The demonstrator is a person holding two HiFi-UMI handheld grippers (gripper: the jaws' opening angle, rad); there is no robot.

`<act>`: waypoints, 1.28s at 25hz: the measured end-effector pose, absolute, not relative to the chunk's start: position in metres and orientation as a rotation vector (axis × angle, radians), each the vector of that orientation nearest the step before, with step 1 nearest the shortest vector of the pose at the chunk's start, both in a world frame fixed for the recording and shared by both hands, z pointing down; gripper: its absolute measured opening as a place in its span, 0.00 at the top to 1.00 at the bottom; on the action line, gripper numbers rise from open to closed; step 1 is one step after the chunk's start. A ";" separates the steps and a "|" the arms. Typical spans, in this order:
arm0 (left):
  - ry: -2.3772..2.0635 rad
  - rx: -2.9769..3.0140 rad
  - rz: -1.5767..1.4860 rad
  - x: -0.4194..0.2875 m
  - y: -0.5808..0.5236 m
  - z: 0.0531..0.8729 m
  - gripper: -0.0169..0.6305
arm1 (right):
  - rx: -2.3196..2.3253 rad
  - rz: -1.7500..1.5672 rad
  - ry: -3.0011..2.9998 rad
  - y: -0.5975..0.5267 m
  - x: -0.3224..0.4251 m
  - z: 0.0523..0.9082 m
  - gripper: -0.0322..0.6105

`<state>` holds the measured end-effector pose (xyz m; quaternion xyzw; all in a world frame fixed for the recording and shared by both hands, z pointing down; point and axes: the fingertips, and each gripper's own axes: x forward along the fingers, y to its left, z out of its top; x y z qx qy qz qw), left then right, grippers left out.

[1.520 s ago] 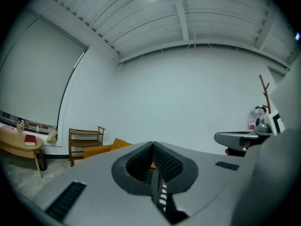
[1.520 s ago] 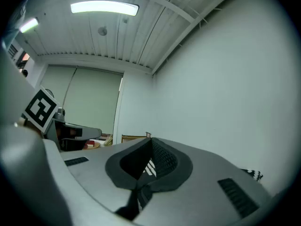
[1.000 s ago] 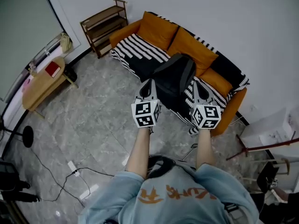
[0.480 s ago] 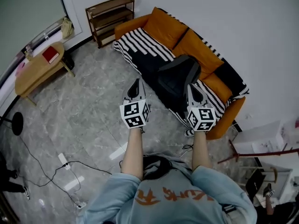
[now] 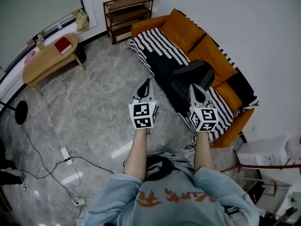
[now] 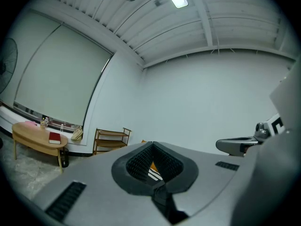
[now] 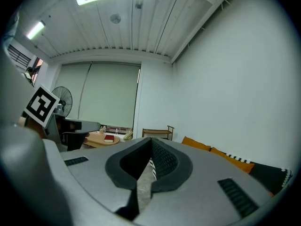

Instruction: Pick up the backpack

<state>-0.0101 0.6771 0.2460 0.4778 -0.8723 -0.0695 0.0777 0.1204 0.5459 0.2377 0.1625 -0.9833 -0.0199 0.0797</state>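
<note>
Grey marble floor [image 5: 94, 107]: seen in the head view only, filling it from 6 to 10 o'clock.
Orange sofa [image 5: 188, 29] with black-and-white striped throw [image 5: 157, 44]: head view, 1 to 3 o'clock. The right gripper view catches only its cushions, at 4 o'clock.
Black backpack [image 5: 190, 79]: lies on the sofa seat over the throw, at 1 o'clock. The head view alone shows it.
Oval wooden tabletop [image 5: 44, 60]: 10 o'clock, carrying a red book [image 5: 62, 45]. Both gripper views show it small.
Standing fan [image 7: 63, 100]: right gripper view only, 9 o'clock.
Wooden shelf [image 5: 129, 8]: 12 o'clock, against the wall.
Left gripper [image 5: 146, 84] and right gripper [image 5: 195, 87]: on forearms stretched forward side by side, both pointing roughly level toward 12 o'clock. The backpack lies just past the right one's tip; contact cannot be judged. On each, the fingers are pressed together with nothing between them.
</note>
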 end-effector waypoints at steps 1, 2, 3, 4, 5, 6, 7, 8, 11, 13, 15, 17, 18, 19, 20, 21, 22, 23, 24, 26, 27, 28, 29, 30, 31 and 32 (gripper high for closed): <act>-2.610 1.436 -0.210 -0.012 0.677 0.246 0.94 | 0.483 -0.061 -2.937 0.547 0.118 0.239 0.95; -2.607 1.440 -0.212 -0.014 0.675 0.246 0.94 | 0.484 -0.061 -2.935 0.545 0.117 0.239 0.95; -2.603 1.445 -0.215 -0.016 0.671 0.246 0.94 | 0.490 -0.061 -2.935 0.542 0.116 0.239 0.95; -2.598 1.450 -0.217 -0.017 0.666 0.246 0.94 | 0.501 -0.058 -2.936 0.535 0.116 0.238 0.95; -2.592 1.457 -0.217 -0.018 0.659 0.247 0.94 | 0.514 -0.051 -2.938 0.527 0.116 0.237 0.95; -2.586 1.463 -0.216 -0.019 0.650 0.249 0.94 | 0.526 -0.042 -2.939 0.518 0.116 0.238 0.95; -2.578 1.467 -0.214 -0.020 0.642 0.252 0.94 | 0.536 -0.032 -2.938 0.509 0.115 0.240 0.95; -2.571 1.466 -0.210 -0.023 0.635 0.257 0.94 | 0.540 -0.020 -2.935 0.501 0.113 0.245 0.95; -2.563 1.443 -0.185 -0.038 0.619 0.268 0.94 | 0.522 0.018 -2.928 0.483 0.099 0.261 0.95; -2.574 1.432 -0.165 -0.050 0.603 0.272 0.94 | 0.499 0.031 -2.935 0.465 0.084 0.267 0.95; -2.582 1.413 -0.150 -0.064 0.583 0.275 0.94 | 0.481 0.049 -2.948 0.442 0.069 0.270 0.95; -2.585 1.396 -0.134 -0.075 0.561 0.279 0.94 | 0.461 0.075 -2.960 0.418 0.054 0.273 0.95; -2.584 1.390 -0.126 -0.081 0.549 0.280 0.94 | 0.453 0.090 -2.962 0.405 0.046 0.275 0.95; -2.576 1.385 -0.120 -0.086 0.535 0.282 0.94 | 0.447 0.109 -2.960 0.392 0.038 0.278 0.95; -2.561 1.381 -0.117 -0.090 0.521 0.285 0.94 | 0.443 0.130 -2.954 0.379 0.031 0.281 0.95; -2.542 1.378 -0.118 -0.093 0.507 0.288 0.94 | 0.439 0.148 -2.946 0.366 0.025 0.285 0.95; -2.523 1.375 -0.122 -0.096 0.493 0.291 0.94 | 0.435 0.157 -2.936 0.353 0.019 0.289 0.95; -2.510 1.370 -0.122 -0.100 0.480 0.293 0.94 | 0.431 0.155 -2.924 0.341 0.014 0.293 0.95; -2.504 1.360 -0.113 -0.105 0.467 0.294 0.94 | 0.423 0.146 -2.915 0.331 0.009 0.296 0.95; -2.499 1.340 -0.081 -0.117 0.440 0.297 0.94 | 0.404 0.138 -2.913 0.307 0.000 0.298 0.95; -2.492 1.340 -0.069 -0.121 0.424 0.297 0.94 | 0.410 0.146 -2.916 0.290 -0.002 0.300 0.95; -2.482 1.351 -0.055 -0.124 0.406 0.297 0.94 | 0.436 0.164 -2.917 0.270 -0.001 0.301 0.95; -2.471 1.369 -0.039 -0.124 0.387 0.296 0.94 | 0.476 0.192 -2.917 0.247 0.002 0.303 0.95; -2.460 1.391 -0.021 -0.122 0.369 0.294 0.94 | 0.519 0.224 -2.916 0.224 0.007 0.304 0.95; -2.451 1.411 -0.006 -0.121 0.351 0.292 0.94 | 0.556 0.252 -2.916 0.204 0.012 0.304 0.95; -2.442 1.430 0.004 -0.120 0.333 0.291 0.94 | 0.585 0.268 -2.918 0.186 0.016 0.303 0.95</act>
